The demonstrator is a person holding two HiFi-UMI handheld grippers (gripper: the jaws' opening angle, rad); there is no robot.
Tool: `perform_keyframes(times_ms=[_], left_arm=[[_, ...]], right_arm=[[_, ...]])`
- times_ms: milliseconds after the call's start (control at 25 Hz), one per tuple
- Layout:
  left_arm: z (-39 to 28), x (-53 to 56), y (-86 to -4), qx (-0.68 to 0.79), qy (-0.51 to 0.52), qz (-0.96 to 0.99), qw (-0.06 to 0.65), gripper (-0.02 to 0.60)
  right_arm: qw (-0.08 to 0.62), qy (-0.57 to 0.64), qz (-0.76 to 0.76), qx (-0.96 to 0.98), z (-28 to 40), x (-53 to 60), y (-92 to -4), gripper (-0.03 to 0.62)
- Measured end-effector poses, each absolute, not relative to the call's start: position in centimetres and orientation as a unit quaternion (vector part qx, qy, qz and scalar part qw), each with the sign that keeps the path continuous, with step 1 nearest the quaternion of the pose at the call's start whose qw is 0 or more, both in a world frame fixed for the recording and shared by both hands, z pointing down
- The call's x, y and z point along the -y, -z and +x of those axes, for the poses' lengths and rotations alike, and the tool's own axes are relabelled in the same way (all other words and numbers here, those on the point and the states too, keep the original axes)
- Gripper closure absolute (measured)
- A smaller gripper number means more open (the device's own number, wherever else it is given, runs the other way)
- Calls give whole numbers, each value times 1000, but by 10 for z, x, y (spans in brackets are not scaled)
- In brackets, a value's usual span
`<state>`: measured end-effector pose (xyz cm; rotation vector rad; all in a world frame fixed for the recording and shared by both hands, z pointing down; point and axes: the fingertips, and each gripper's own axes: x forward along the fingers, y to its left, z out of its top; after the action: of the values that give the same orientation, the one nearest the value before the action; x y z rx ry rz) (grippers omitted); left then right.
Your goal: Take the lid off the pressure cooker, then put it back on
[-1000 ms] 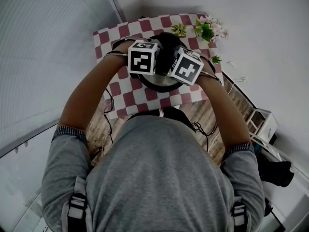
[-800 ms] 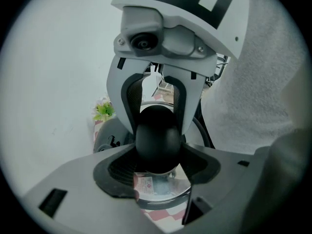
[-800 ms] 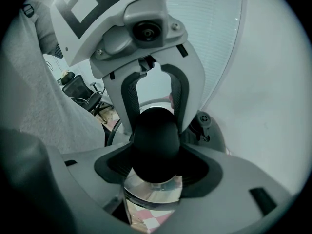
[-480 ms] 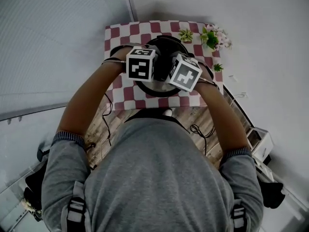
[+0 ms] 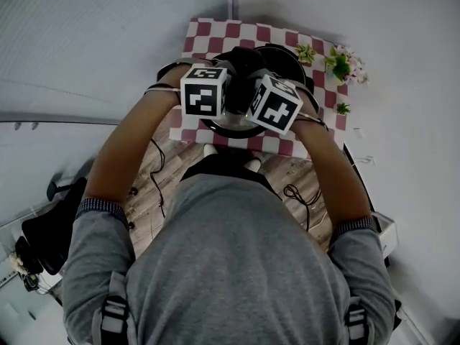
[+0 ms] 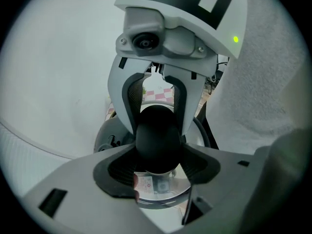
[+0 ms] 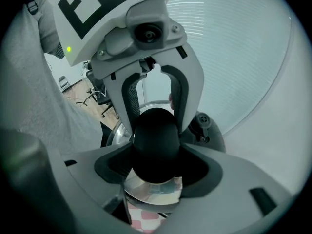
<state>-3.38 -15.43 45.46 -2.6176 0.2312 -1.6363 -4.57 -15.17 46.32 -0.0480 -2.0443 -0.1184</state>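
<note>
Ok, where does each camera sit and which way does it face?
Head view: on the person's head, facing steeply down at the checkered table; torso, arms, marker cubes show.
Left gripper view: on the left gripper, looking along its jaws at the lid knob; right gripper opposite.
Right gripper view: mirrored, left gripper opposite.
Shared: knob and lid in both gripper views.

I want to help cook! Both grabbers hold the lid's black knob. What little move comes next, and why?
Probably lift a little higher. The left gripper and right gripper both clamp the knob, and the lid looks barely raised near the pot, so more height should clear its rim.
</note>
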Motion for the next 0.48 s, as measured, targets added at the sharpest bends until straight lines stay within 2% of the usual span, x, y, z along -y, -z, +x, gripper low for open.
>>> perform_keyframes(times_ms=[480], left_arm=[[-146,127,-458,-119,527,-841,1,282]], right_arm=[[513,79,-59,853,-159,123,-467,301]])
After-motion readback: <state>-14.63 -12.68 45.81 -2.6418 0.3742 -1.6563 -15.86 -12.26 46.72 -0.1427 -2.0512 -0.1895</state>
